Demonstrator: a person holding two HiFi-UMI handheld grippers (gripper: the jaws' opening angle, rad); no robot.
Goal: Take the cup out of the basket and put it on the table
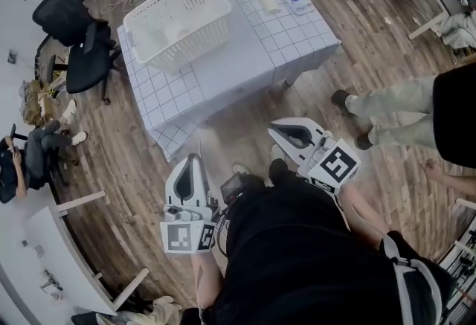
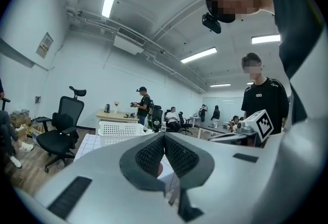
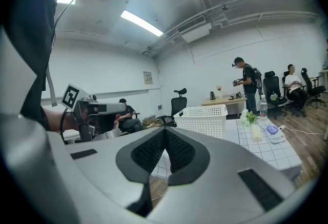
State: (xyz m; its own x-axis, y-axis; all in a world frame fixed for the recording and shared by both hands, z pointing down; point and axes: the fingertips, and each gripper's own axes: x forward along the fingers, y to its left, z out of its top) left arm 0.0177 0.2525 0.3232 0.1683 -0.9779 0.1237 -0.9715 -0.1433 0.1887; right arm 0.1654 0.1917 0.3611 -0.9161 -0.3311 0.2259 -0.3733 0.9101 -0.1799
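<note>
Your left gripper (image 1: 191, 161) and right gripper (image 1: 277, 126) are both closed and empty. The basket (image 1: 178, 18) on the bench (image 1: 249, 56) lies ahead, in line with your left.

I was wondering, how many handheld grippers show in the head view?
2: the left gripper low at centre-left, the right gripper to its right, both short of the table. None appears hidden.
</note>
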